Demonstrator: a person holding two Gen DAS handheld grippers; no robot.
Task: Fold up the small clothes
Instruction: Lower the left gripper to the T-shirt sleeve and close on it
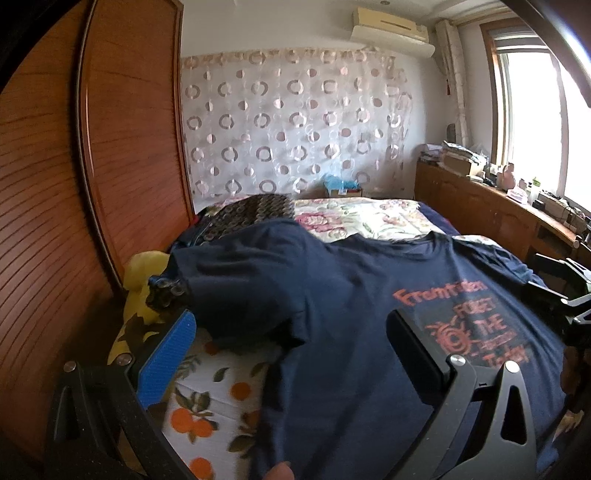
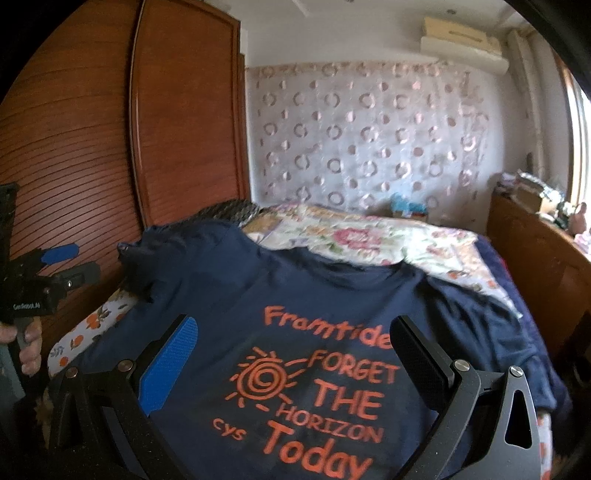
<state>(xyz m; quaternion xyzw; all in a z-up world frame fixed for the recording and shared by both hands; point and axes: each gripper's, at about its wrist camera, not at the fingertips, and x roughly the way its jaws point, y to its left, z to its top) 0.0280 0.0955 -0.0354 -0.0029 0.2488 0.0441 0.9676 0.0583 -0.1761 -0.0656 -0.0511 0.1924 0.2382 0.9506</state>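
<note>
Bedroom walls frame the scene: a wooden wardrobe (image 1: 122, 155) with slatted doors stands along one side of the bed (image 1: 207, 384), and a curtain (image 1: 295, 122) with ring patterns hangs on the wall beyond the bed's far end. An air conditioner (image 1: 391, 29) sits above the curtain, and a low wooden cabinet (image 1: 480, 206) cluttered with small items runs along the bed's other side, under the window (image 1: 532, 122).

On the bed, over an orange-print sheet, lies the navy T-shirt (image 2: 295, 295), spread front up with its orange lettering showing and its collar toward the floral quilt (image 2: 369, 236) at the bed's far end. One sleeve is bunched at the bed edge nearest the wardrobe.

Above the shirt's printed chest hovers the right gripper (image 2: 291, 354), jaws spread wide and grasping nothing. Over the shirt's wardrobe-side half is the left gripper (image 1: 291, 350), likewise released, its blue-padded finger above the bare sheet beside the sleeve.
</note>
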